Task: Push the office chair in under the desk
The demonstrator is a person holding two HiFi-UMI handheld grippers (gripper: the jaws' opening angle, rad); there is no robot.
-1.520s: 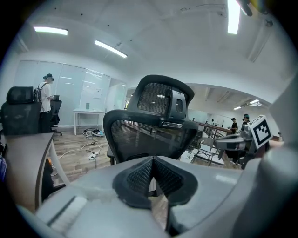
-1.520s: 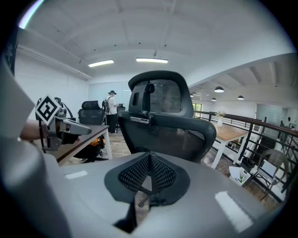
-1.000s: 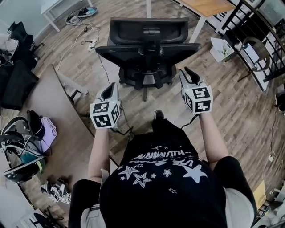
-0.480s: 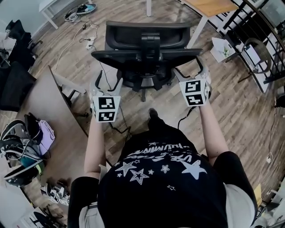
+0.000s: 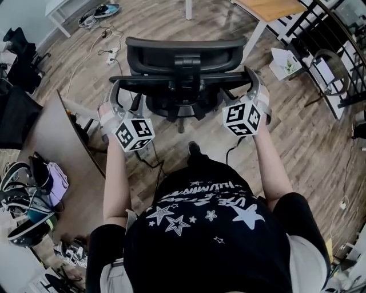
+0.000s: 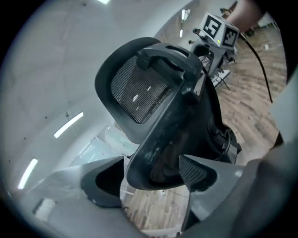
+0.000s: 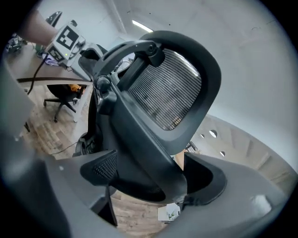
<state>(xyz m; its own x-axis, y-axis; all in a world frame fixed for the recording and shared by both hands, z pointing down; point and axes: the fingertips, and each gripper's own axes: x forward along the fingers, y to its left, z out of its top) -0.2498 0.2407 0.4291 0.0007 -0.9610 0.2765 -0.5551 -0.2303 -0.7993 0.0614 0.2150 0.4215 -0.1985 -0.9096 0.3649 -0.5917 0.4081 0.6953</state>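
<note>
Head view: the office chair point(image 5: 183, 57) stood on the wood floor point(image 5: 309, 143) just beyond the person point(image 5: 206, 229), its back turned toward them. The desk point(image 5: 269, 8), with a light wooden top and white legs, lay farther off and to the right, and the chair was not under it. The left gripper point(image 5: 127, 98) reached to the left end of the backrest point(image 5: 148, 77) and the right gripper point(image 5: 243, 88) to its right end. A brown table point(image 5: 51, 131) stood at the left.

Left gripper view: the jaws were opening, and the fingers point(image 6: 193, 172) were spread wide. The rounded left edge of the backrest sat between them, close against the right-hand pad and clear of the other. The mesh headrest point(image 6: 139, 90) rose above, and the other gripper's marker cube point(image 6: 219, 30) showed at the far end of the chair back.

Right gripper view: the fingers point(image 7: 104, 172) were spread wide with the right edge of the backrest in the gap between them. I could not tell whether the pads touched it. A small white box point(image 7: 168, 212) lay on the floor below the jaws.
</note>
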